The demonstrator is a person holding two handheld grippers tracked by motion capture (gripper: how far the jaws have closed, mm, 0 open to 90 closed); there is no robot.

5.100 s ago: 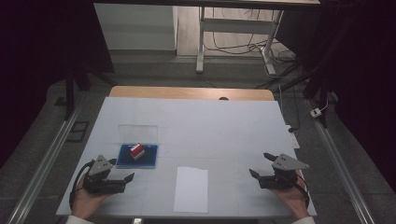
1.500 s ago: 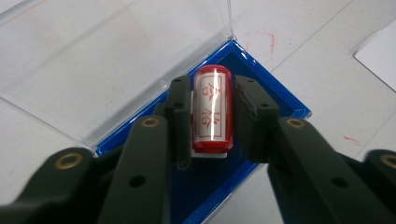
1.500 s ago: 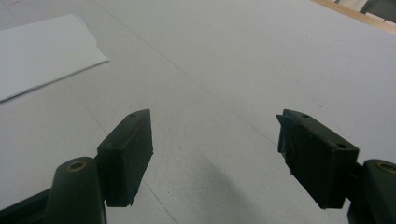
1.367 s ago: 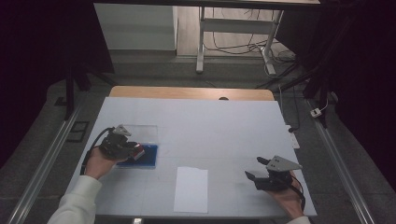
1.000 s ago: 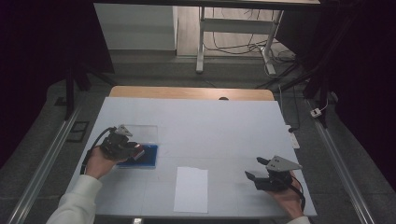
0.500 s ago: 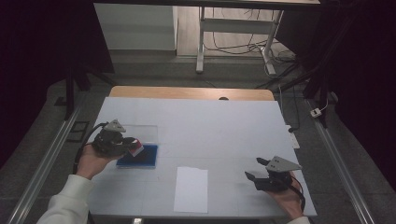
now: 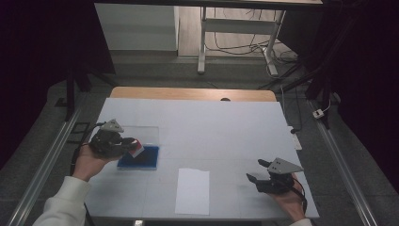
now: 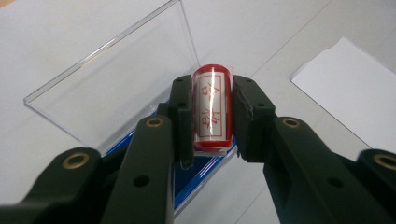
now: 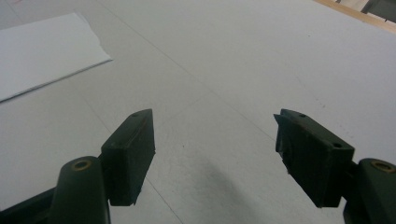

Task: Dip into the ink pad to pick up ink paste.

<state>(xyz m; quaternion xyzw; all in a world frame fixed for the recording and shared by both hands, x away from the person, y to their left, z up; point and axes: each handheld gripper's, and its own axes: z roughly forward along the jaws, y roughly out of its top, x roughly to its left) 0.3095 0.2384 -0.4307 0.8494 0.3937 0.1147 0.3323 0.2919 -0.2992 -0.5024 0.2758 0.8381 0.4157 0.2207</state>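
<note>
Left gripper (image 8: pixel 212 140) is clamped on the red stamp (image 8: pixel 212 109), holding it clear above the blue ink pad case (image 7: pixel 139 157) with the clear lid (image 8: pixel 121 88) lying open behind; the stamp is a round cylinder pinched only on its sides, so I judge it could roll or slip out on any tilt. White paper (image 7: pixel 193 190) lies loose mid-table and may shift under a press. Right gripper (image 9: pixel 215 156) rests spread wide and empty, well clear of the paper, so nothing pins it.

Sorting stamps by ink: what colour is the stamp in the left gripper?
Red, with red characters on a white label; the stamp shows best in the left gripper view.
</note>
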